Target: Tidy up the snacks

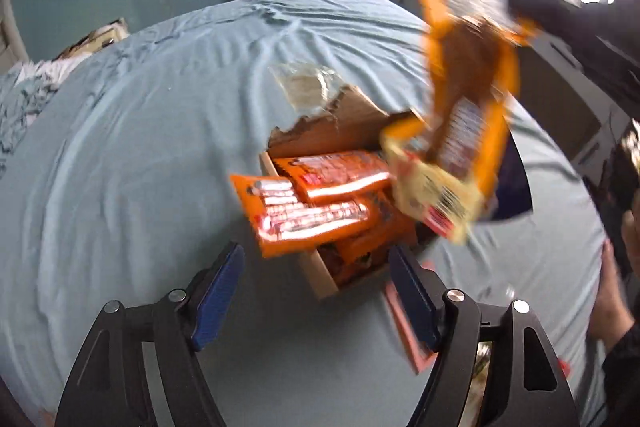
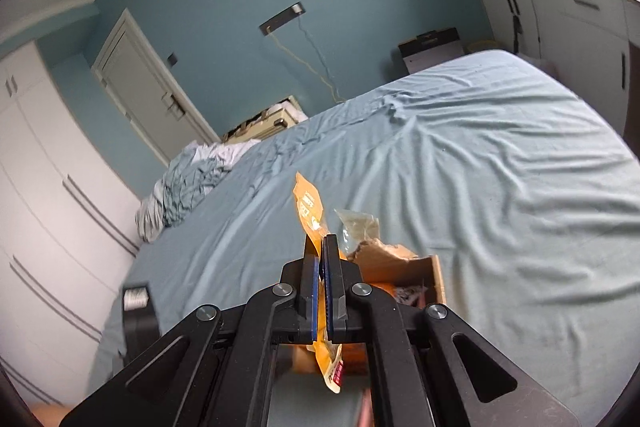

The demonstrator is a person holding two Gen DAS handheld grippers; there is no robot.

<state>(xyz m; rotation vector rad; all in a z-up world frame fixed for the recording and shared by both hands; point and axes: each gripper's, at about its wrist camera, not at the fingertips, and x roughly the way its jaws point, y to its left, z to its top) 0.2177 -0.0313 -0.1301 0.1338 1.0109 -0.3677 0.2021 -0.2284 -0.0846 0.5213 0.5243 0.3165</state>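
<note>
Orange, crinkly and limp, the snack bag hangs over the cardboard box on the bed, right tongs pinching its top seam, left tongs open and empty.

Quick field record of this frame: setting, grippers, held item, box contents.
setting: bed with light blue sheet, room with blue walls
left gripper: jaws open, empty, above the sheet near the box
right gripper: jaws shut on the orange snack bag
held bag: in the air, hanging over the box, motion-blurred
cardboard box: open, torn flap, resting on the bed
box contents: orange snack packs, stacked, one overhanging the near-left edge
other: clear plastic bag behind the box
</note>
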